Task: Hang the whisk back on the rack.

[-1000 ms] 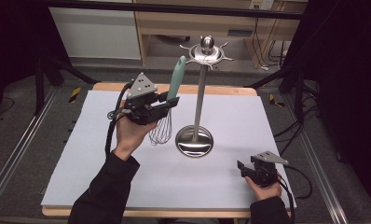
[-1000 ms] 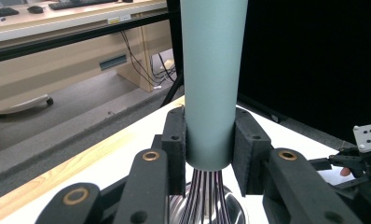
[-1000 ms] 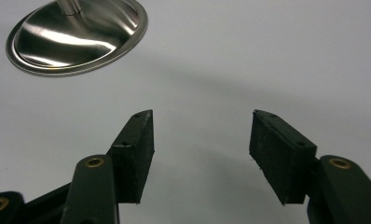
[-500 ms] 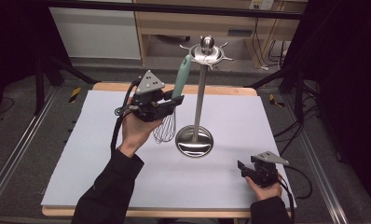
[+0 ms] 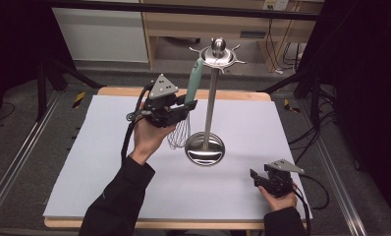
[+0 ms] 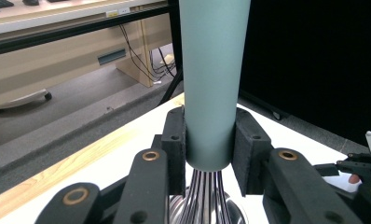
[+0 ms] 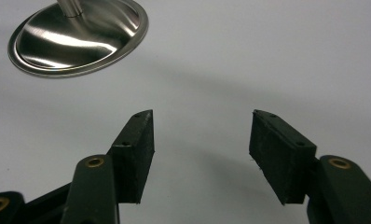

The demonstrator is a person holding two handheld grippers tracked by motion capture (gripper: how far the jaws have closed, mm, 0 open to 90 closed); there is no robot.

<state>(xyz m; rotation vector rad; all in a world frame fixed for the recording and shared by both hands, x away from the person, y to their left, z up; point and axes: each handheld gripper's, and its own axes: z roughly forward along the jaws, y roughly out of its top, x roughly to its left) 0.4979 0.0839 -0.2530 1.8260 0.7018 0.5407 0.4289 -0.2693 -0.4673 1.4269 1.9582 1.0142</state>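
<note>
A whisk with a teal handle (image 5: 194,81) and wire head (image 5: 180,135) hangs upright in the air, its handle top close to the hooked crown (image 5: 218,53) of a steel utensil stand (image 5: 205,148). My left gripper (image 5: 187,106) is shut on the lower end of the teal handle (image 6: 211,84), just left of the stand's pole. My right gripper (image 5: 255,177) rests open near the table's front right with nothing between its pads (image 7: 137,140); the stand's round base (image 7: 76,35) lies ahead of it.
A white mat (image 5: 110,162) covers the wooden table. Cables trail from both grippers. Behind the table stand a wooden bench and dark tripod legs (image 5: 51,73). Metal rails run along both sides on the floor.
The left gripper has carried the whisk to the right and a little higher, bringing the handle top near the stand's crown. The right gripper has stayed still.
</note>
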